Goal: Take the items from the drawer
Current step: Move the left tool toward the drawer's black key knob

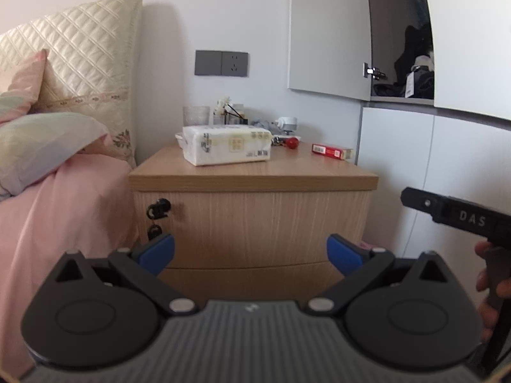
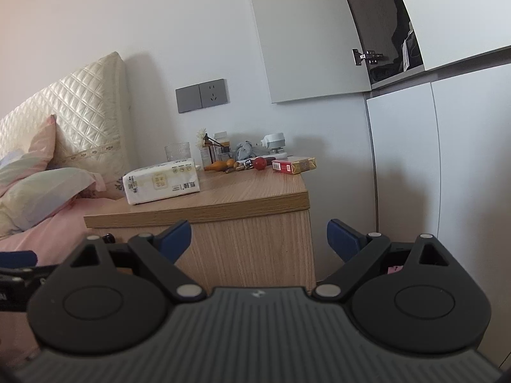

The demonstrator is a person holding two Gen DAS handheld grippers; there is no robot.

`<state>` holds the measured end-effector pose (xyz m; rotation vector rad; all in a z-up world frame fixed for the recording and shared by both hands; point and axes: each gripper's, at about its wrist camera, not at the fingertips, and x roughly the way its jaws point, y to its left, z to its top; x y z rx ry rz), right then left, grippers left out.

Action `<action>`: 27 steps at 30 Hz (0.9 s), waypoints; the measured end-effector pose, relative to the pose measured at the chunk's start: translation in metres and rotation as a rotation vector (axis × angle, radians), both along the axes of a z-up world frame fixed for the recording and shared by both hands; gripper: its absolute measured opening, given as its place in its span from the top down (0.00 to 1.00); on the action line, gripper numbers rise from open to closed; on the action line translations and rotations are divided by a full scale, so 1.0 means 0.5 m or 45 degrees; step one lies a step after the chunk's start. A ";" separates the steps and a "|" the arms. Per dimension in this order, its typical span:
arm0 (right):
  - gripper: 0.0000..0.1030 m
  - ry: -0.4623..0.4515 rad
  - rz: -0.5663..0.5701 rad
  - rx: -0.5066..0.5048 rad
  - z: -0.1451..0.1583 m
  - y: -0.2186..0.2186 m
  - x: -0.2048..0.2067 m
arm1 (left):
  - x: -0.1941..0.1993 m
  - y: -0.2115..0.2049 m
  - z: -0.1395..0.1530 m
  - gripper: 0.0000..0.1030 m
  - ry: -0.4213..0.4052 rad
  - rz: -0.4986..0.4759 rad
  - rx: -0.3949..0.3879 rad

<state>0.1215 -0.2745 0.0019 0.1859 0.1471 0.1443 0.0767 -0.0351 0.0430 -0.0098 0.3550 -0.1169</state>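
Observation:
A light wooden nightstand (image 1: 252, 178) stands between a bed and a white wardrobe, with its upper drawer (image 1: 252, 223) and lower drawer (image 1: 252, 281) both closed. A small black key (image 1: 158, 212) hangs from the lock at the upper drawer's left. My left gripper (image 1: 250, 252) is open with nothing between its blue fingertips, a short way in front of the drawer fronts. In the right wrist view the nightstand (image 2: 242, 204) is seen from its right corner, and my right gripper (image 2: 258, 242) hangs open and empty in front of it.
On top lie a tissue pack (image 1: 228, 145), a red cigarette box (image 1: 332, 152), a red ball (image 1: 292, 142), a glass (image 1: 195, 115) and small bottles. A pink bed (image 1: 57, 210) with pillows sits left, the wardrobe (image 1: 431, 166) right. A hand holds the other gripper (image 1: 460, 217) at right.

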 end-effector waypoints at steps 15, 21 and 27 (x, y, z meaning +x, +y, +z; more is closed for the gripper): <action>0.09 -0.071 0.206 -0.028 0.019 -0.001 0.034 | -0.001 0.065 0.008 0.00 -0.174 0.152 0.055; 0.09 0.121 0.267 0.013 -0.001 -0.023 0.122 | 0.031 0.092 0.010 0.02 -0.141 0.137 0.181; 0.09 0.169 0.262 -0.044 -0.040 -0.054 0.189 | 0.122 0.120 -0.001 0.01 -0.113 0.080 0.089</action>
